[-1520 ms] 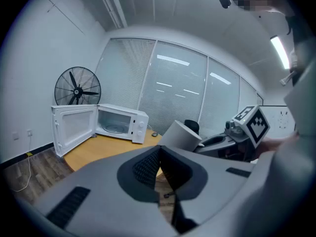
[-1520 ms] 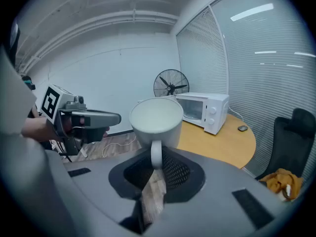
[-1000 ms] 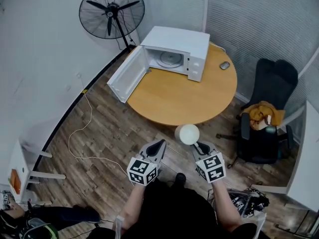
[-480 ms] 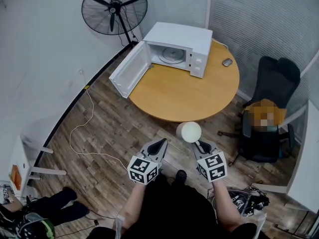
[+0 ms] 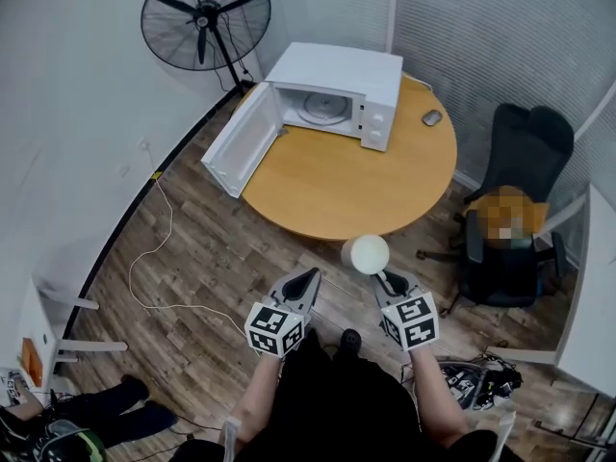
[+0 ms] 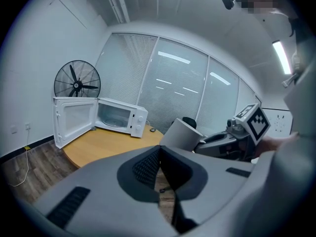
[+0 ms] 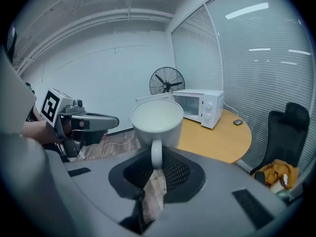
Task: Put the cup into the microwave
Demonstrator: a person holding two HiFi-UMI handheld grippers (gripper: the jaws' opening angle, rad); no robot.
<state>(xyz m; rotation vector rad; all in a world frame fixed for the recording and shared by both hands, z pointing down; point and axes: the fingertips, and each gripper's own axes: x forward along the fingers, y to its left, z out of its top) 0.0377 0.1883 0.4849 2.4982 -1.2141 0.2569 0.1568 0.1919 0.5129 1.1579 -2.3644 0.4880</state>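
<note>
A white cup (image 7: 157,121) sits upright at the tip of my right gripper (image 7: 157,163), whose jaws are shut on its handle. In the head view the cup (image 5: 369,255) hangs over the wooden floor just short of the round table's near edge, with the right gripper (image 5: 390,283) behind it. The white microwave (image 5: 337,94) stands at the table's far side, door (image 5: 239,141) swung wide open to the left and the glass turntable showing inside. My left gripper (image 5: 305,283) is beside the right one, jaws together and empty; its own view shows the left gripper (image 6: 159,168) shut.
The round wooden table (image 5: 349,178) carries a small dark mouse (image 5: 432,117) to the right of the microwave. A black standing fan (image 5: 204,17) is behind the open door. A black office chair (image 5: 511,218) stands right of the table. A white cable (image 5: 154,250) trails across the floor at left.
The table and microwave have shifted slightly in the head view. Both grippers and the cup keep their places relative to each other.
</note>
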